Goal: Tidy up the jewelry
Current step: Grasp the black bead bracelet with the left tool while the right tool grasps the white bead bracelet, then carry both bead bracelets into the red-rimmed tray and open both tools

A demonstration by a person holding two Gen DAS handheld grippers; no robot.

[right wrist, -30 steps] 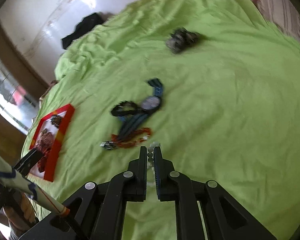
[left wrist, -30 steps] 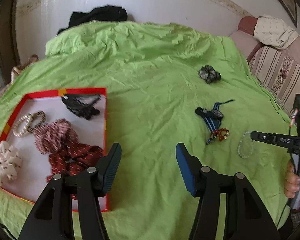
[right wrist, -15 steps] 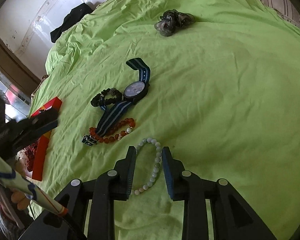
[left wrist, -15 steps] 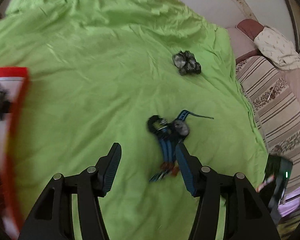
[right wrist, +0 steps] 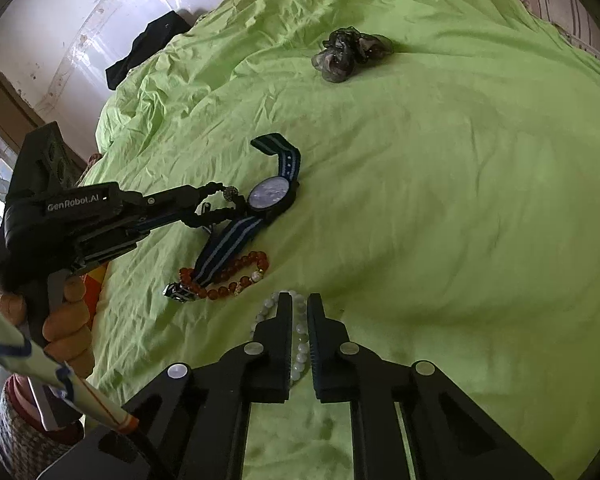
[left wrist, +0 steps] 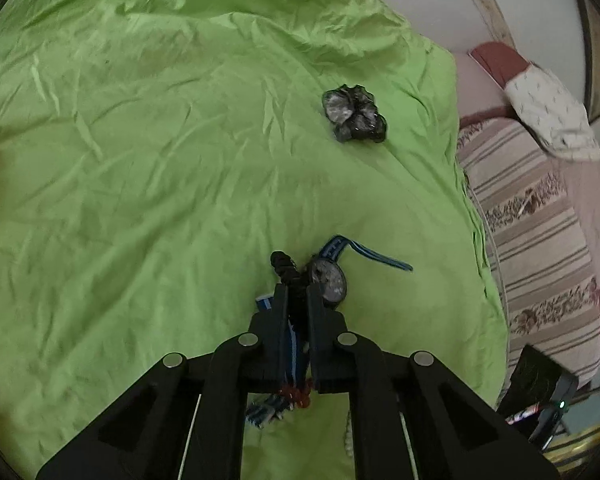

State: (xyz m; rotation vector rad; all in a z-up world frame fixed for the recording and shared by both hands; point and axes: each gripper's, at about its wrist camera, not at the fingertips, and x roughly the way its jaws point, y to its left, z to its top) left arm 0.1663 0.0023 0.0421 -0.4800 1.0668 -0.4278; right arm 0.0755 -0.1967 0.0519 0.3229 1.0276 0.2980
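Both claws just snapped shut on the bed

Left claw (left wrist: 297, 300) now pinching black band (right wrist: 220, 208) beside watch (right wrist: 274, 196); right claw (right wrist: 299, 312) pinching white beads (right wrist: 300, 344); ready to lift

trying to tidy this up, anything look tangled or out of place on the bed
Yes. The watch, black braided bracelet and red bead bracelet lie in one overlapping heap, the watch strap crossing the red beads. A dark scrunchie sits alone, farther up the green sheet.
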